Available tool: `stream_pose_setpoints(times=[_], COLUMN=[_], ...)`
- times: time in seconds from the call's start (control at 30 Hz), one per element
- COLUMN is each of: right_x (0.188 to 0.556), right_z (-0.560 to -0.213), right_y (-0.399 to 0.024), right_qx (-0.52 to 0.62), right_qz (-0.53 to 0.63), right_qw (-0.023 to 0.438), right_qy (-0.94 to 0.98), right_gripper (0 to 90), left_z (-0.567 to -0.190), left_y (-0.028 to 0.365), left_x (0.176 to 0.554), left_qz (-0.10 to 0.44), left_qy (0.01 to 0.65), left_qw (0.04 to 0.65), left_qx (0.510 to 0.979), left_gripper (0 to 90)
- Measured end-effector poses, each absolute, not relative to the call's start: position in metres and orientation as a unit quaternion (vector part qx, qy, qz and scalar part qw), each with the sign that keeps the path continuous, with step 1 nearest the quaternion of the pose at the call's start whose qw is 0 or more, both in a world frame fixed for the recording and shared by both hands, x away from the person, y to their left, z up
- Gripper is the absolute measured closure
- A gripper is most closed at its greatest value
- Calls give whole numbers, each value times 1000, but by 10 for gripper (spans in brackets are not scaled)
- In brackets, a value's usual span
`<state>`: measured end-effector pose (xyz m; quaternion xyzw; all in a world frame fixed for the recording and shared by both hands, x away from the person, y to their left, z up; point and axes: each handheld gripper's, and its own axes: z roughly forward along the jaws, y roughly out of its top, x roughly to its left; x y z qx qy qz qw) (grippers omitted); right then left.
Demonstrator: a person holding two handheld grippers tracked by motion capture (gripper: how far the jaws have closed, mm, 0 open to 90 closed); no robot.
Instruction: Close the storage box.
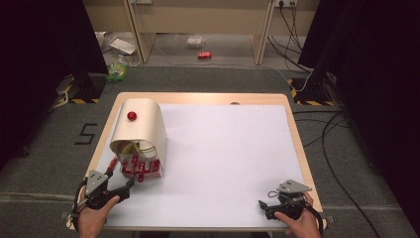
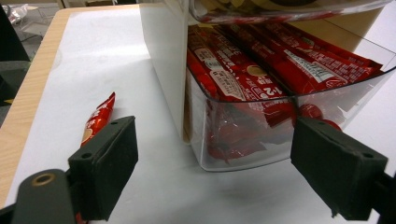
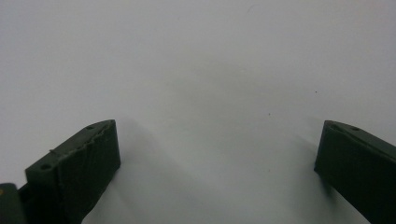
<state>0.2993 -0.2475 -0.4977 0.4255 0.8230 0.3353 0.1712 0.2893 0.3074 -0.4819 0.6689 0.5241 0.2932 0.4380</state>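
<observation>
The person's left hand (image 1: pixel 91 218) enters from the lower left edge of the table (image 1: pixel 208 97) and angles the left gripper (image 1: pixel 128 187) up and to the right toward the open front of the cream dispenser (image 1: pixel 141 126), which stands at the left of the white sheet (image 1: pixel 233 158) and bears a red knob (image 1: pixel 131 115) on its curved top. The jaws stand wide apart, holding nothing; in the left gripper view they bracket the clear tray (image 2: pixel 243 154) at the dispenser's foot, near it but not touching. Red snack packets (image 2: pixel 261 60) lie stacked in the tray, and one loose red packet (image 2: pixel 97 119) lies on the sheet just left of the dispenser wall, beside the left-hand jaw. The right hand (image 1: pixel 302 225) rests at the lower right corner of the table, well apart from the dispenser; the right gripper (image 1: pixel 264 206) points left, its jaws spread over bare white sheet and empty
</observation>
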Motion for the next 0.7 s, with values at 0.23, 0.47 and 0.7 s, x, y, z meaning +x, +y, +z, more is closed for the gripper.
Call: stream_pose_setpoints(times=[0.23, 0.47, 0.7], right_x=[299, 299, 299], right_z=[-498, -498, -498], right_y=[-248, -248, -248], right_qx=[425, 425, 425], right_qz=[336, 335, 335], right_qw=[171, 171, 171], right_qy=[823, 823, 823], right_gripper=[3, 3, 3], left_z=[-483, -484, -484], left_y=[308, 307, 308], left_x=[294, 299, 302], left_qz=[291, 293, 292], left_qy=[527, 530, 532], left_qw=[442, 442, 442], left_qx=[665, 661, 660], left_gripper=[145, 147, 147])
